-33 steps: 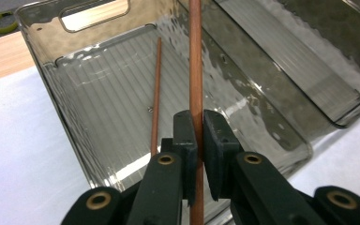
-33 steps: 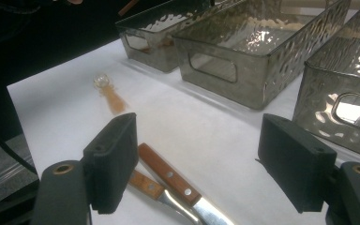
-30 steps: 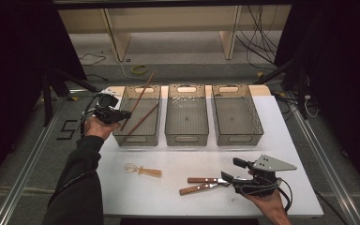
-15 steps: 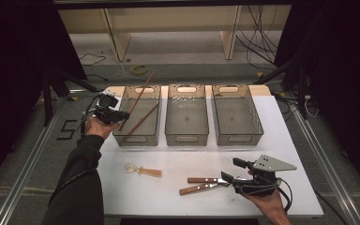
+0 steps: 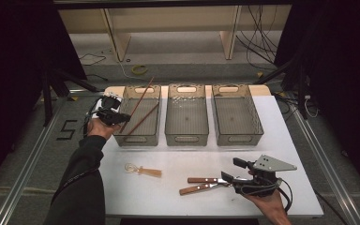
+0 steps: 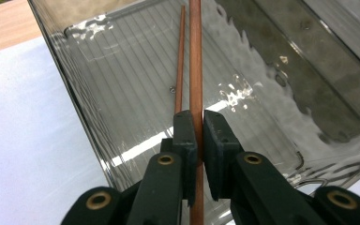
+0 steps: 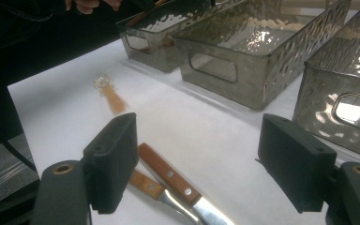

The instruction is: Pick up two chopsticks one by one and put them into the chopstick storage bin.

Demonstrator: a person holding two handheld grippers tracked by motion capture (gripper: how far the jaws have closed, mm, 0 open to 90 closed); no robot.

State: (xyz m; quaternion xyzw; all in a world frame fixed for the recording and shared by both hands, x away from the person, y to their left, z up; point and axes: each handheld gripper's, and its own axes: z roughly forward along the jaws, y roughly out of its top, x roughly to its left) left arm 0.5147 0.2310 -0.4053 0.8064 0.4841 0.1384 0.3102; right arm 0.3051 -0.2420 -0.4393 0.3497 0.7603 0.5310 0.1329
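Left gripper [image 5: 117,117] clamps a slim brown wooden chopstick [image 6: 196,56] over the leftmost smoky plastic bin [image 5: 138,136], a second chopstick [image 6: 180,65] inside; right gripper [image 7: 197,164], jaws apart, hovers beyond two wooden-handled knives [image 5: 204,184].

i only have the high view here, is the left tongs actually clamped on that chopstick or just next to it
Observer: Clamped. In the left gripper view the left tongs are shut on the chopstick, which runs up between the jaws.
Operator: is there a second one in that bin
Observer: Yes, a thinner-looking second chopstick lies just beside the held one, inside the left bin.
Operator: and the right tongs, holding a knife?
Observer: No. In the right gripper view the right tongs stand wide open, with the two wooden-handled knives on the table between the jaws, ungripped.
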